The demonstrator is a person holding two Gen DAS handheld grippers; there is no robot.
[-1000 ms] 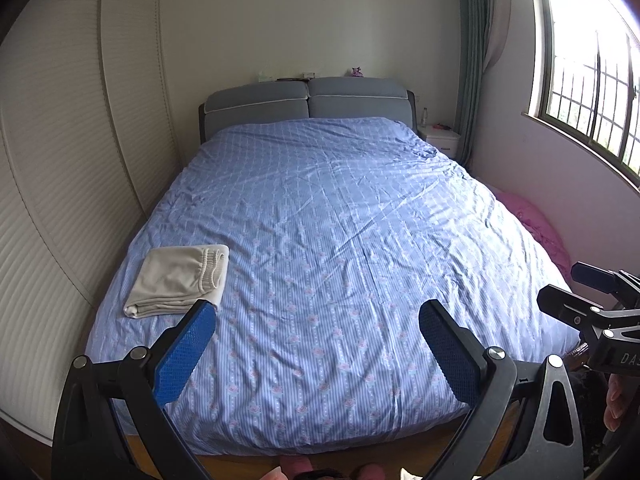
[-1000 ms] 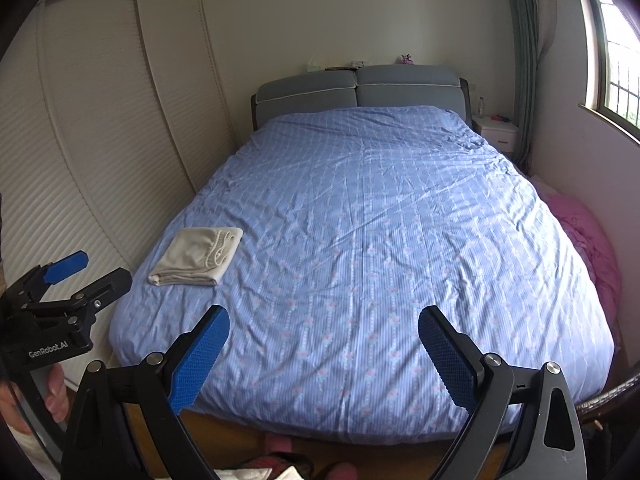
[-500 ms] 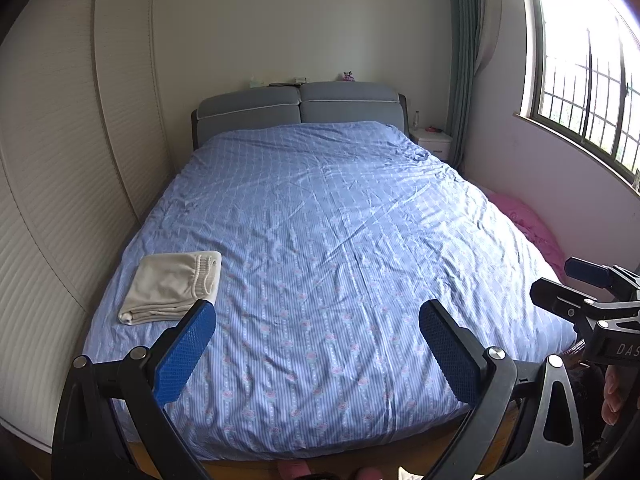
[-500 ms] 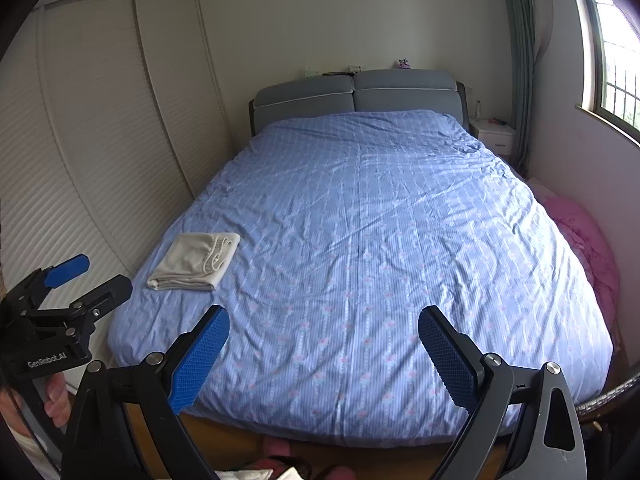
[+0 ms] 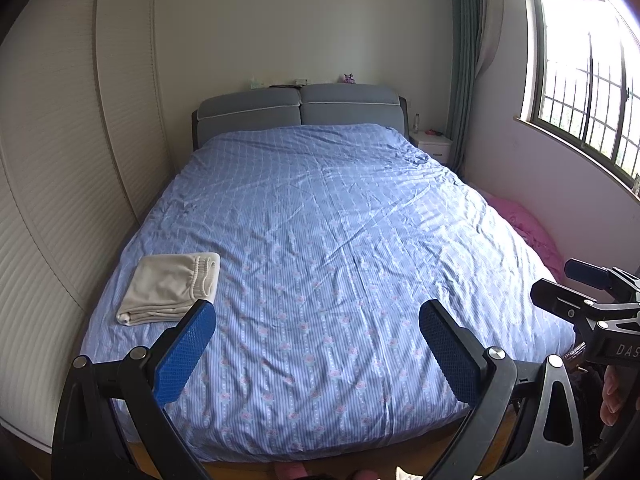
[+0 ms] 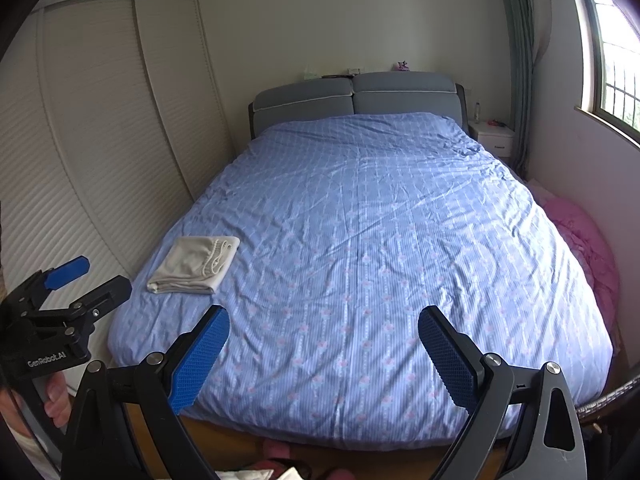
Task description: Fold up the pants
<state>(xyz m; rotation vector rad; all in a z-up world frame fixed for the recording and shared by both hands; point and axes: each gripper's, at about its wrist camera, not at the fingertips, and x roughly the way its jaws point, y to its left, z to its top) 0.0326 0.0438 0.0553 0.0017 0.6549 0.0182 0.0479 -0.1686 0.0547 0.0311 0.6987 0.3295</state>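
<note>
A pair of beige pants point(image 5: 170, 288) lies folded into a small flat square near the front left corner of the bed; it also shows in the right wrist view point(image 6: 196, 260). My left gripper point(image 5: 318, 342) is open and empty, held off the foot of the bed, well back from the pants. My right gripper point(image 6: 324, 346) is open and empty too, beside it at the foot of the bed. Each gripper shows at the edge of the other's view.
The bed has a blue patterned cover point(image 5: 340, 240) and a grey headboard point(image 5: 300, 110). A slatted wardrobe point(image 5: 60, 160) runs along the left. A pink heap point(image 6: 584, 240) lies between the bed and the window wall. A white nightstand point(image 6: 492, 136) stands at the back right.
Both grippers have drawn back and tilted up a little, so the bed and the folded pants sit lower in both views. Both stay open and empty.
</note>
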